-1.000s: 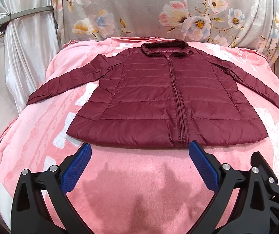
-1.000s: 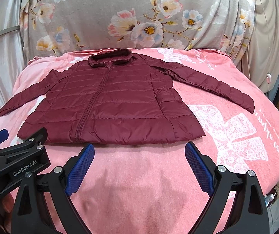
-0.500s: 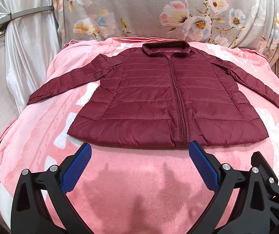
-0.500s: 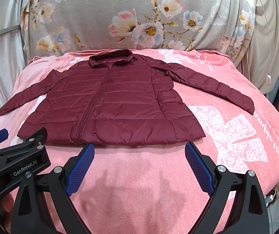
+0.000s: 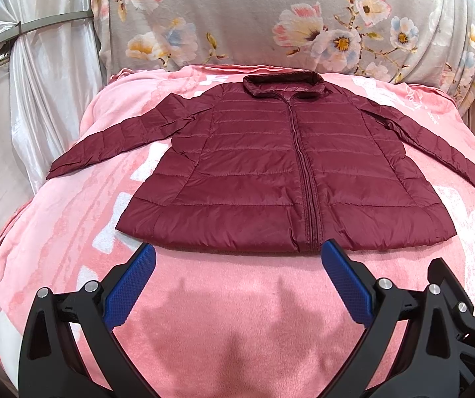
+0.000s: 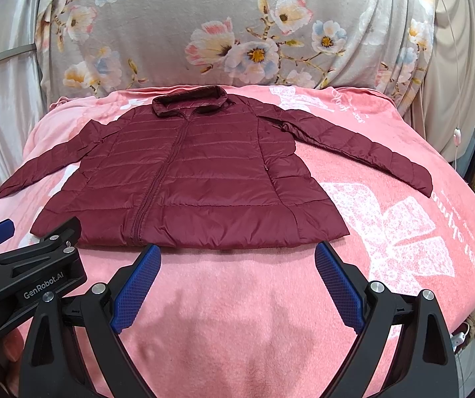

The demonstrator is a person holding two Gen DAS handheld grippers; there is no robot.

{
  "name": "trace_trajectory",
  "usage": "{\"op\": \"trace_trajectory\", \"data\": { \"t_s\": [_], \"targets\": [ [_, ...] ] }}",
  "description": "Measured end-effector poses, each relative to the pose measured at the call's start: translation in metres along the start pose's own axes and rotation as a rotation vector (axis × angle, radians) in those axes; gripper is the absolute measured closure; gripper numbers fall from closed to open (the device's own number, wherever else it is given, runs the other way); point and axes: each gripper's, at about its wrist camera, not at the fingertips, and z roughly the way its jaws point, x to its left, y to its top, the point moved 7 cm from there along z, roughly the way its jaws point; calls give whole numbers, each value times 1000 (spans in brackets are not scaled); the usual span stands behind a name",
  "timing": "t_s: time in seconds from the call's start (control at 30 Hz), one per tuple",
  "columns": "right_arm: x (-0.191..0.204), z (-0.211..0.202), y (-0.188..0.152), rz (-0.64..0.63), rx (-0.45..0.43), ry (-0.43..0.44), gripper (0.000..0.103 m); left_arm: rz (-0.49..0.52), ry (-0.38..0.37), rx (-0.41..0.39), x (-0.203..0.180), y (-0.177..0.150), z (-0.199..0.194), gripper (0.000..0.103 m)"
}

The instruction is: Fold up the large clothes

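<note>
A dark red quilted jacket [image 5: 270,172] lies flat and zipped on a pink blanket [image 5: 230,315], collar at the far side, both sleeves spread outward. It also shows in the right wrist view [image 6: 197,179]. My left gripper [image 5: 237,258] is open and empty, hovering just short of the jacket's near hem, left of the zipper. My right gripper [image 6: 237,258] is open and empty, just short of the hem's right half. The left gripper's body [image 6: 22,275] shows at the lower left of the right wrist view.
The pink blanket [image 6: 403,232] covers a raised surface with white prints. A grey floral cloth [image 5: 270,16] hangs behind it. Silvery curtains [image 5: 38,83] hang at the left. A beige curtain and a cord [image 6: 456,132] stand at the right.
Both grippers have stayed nearly still; the view has crept very slightly toward the jacket. Both grippers remain open.
</note>
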Motion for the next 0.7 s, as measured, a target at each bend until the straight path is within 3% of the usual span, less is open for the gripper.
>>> {"op": "trace_trajectory", "data": {
  "t_s": [0.7],
  "targets": [
    [0,1,-2,0,0,1,11,-2,0,2,3,0,-2,6]
  ]
}}
